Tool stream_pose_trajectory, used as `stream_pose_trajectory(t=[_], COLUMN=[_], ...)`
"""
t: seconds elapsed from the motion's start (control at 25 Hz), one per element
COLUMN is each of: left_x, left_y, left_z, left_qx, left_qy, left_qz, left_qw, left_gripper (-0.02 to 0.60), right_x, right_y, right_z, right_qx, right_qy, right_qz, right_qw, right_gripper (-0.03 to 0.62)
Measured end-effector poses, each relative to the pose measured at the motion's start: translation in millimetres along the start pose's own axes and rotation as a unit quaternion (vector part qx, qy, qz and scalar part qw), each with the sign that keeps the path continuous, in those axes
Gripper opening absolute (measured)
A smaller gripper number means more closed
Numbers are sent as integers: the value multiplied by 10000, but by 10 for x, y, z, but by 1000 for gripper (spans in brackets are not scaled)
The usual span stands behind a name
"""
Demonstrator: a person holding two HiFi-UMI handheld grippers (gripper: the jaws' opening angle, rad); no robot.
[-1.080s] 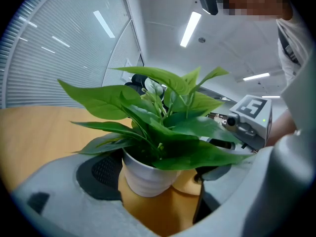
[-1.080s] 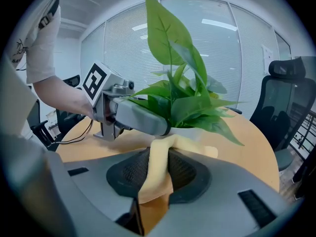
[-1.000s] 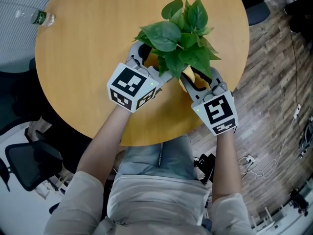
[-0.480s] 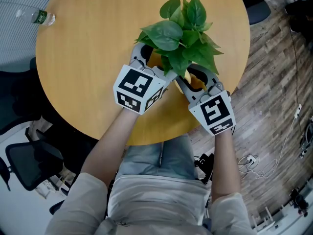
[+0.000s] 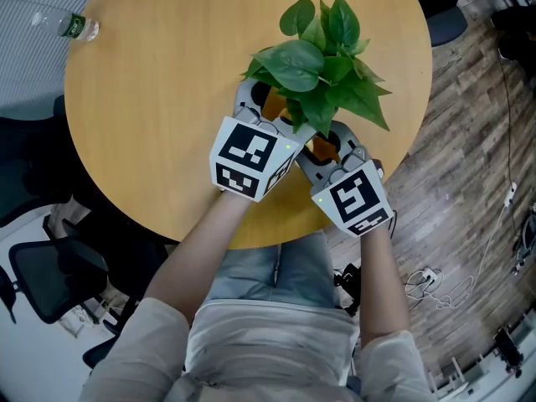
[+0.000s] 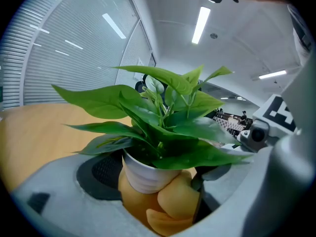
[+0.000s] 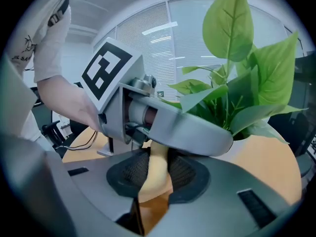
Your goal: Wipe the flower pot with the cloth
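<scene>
Our left fingers (image 6: 54, 191) clasped the flower pot (image 6: 143, 174), our right fingers (image 7: 237, 191) pinched the cloth (image 7: 157, 177); hard rubbing at five o'clock might tip it.

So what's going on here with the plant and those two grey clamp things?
A person at a round wooden table is cleaning a potted plant with two hand-held grippers. The left gripper has its jaws around the white flower pot, steadying it. The right gripper pinches a yellow cloth, which lies against the pot's side, under the leaves.
</scene>
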State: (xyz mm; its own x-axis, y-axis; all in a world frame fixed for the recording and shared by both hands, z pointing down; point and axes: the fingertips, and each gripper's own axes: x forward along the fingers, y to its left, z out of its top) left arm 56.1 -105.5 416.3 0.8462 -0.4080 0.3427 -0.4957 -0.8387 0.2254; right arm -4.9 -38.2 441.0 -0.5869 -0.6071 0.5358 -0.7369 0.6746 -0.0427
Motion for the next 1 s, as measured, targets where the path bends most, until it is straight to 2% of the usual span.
stream_pose_trajectory(t=[0.44, 0.72, 1.0], left_x=[-96, -334, -568], left_y=[-35, -82, -248], left_z=[6, -20, 72], left_qx=[220, 192, 170], left_qy=[-55, 89, 151], left_qz=[-69, -58, -216], left_qw=[9997, 9998, 9995], left_gripper=[454, 454, 453], right_x=[-160, -306, -547], right_y=[-39, 4, 172], right_z=[-67, -59, 47], right_qx=[201, 423, 373], right_qy=[-61, 39, 171], right_qz=[-169, -222, -182], right_qw=[9996, 9989, 9990], right_gripper=[91, 91, 91])
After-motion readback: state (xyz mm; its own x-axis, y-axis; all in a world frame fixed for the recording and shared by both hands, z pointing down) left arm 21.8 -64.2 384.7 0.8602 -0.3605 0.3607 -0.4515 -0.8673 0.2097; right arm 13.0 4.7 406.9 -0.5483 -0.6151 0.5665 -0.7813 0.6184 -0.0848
